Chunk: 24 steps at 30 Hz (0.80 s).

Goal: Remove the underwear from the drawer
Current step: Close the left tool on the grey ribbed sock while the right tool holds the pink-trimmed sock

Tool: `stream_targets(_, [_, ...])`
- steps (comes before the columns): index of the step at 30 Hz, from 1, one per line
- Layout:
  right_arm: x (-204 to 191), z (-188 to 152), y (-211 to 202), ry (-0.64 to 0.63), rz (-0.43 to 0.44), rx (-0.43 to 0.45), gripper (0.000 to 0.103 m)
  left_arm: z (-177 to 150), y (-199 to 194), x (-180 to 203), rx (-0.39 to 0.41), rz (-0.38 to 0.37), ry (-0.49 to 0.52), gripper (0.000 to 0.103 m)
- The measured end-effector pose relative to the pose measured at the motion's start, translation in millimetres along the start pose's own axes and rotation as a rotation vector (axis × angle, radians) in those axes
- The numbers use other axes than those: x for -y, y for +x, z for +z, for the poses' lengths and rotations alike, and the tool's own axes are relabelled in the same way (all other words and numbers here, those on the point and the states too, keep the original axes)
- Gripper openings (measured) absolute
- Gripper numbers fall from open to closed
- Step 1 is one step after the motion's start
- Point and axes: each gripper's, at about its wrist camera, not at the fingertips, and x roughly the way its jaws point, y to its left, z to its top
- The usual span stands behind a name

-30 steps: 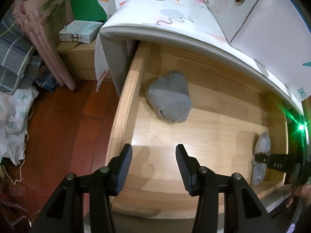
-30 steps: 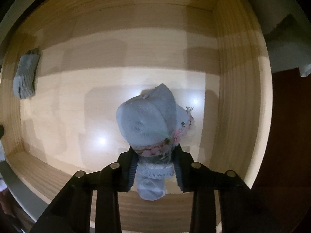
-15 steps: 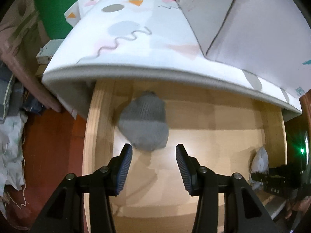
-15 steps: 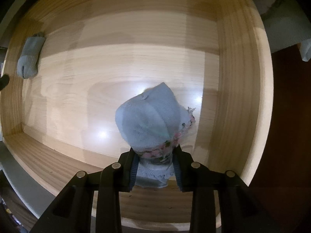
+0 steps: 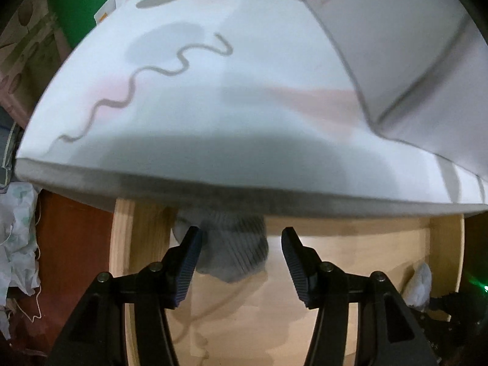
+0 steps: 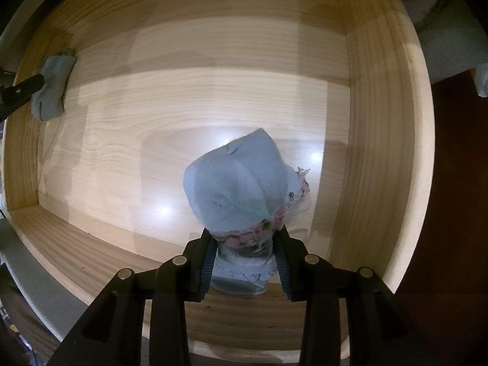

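A grey ribbed underwear bundle (image 5: 235, 244) lies in the wooden drawer (image 5: 122, 244) at its back left, partly under the tabletop's edge. My left gripper (image 5: 241, 253) points down over it with the bundle between its jaws, which are opening; the pads do not press on it. A light blue underwear bundle with pink floral trim (image 6: 238, 183) sits between the pads of my right gripper (image 6: 244, 259). These jaws are opening, and the fabric still fills the gap. The right wrist view shows the grey bundle (image 6: 52, 88) at the drawer's (image 6: 366, 122) far left.
A white patterned cloth covers the tabletop (image 5: 213, 106) that overhangs the drawer's back. A white box (image 5: 411, 45) stands on it at the right. Red-brown floor (image 5: 70, 244) and crumpled fabric (image 5: 18, 244) lie left of the drawer.
My left gripper has moved forward, so the grey bundle now sits between its jaws, which have widened. My right gripper has sunk with the blue bundle, and its jaws stand slightly wider.
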Motion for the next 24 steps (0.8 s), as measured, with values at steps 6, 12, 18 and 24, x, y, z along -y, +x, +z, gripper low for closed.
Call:
stream_targets(6, [1, -4, 4, 0.0, 0.006, 0.0, 0.037, 6, 14, -3, -0.039, 0.013, -0.029, 0.057])
stream_targets(12, [2, -9, 13, -0.003, 0.008, 0.0, 0.039, 7, 21, 3, -0.062, 0.054, 0.004, 0.057])
stream_targets(18, [4, -13, 17, -0.002, 0.009, 0.001, 0.039, 0, 28, 16, -0.095, 0.078, 0.077, 0.057])
stream_targets(24, [4, -14, 17, -0.002, 0.009, 0.002, 0.04, -10, 37, 29, -0.15, 0.107, 0.138, 0.056])
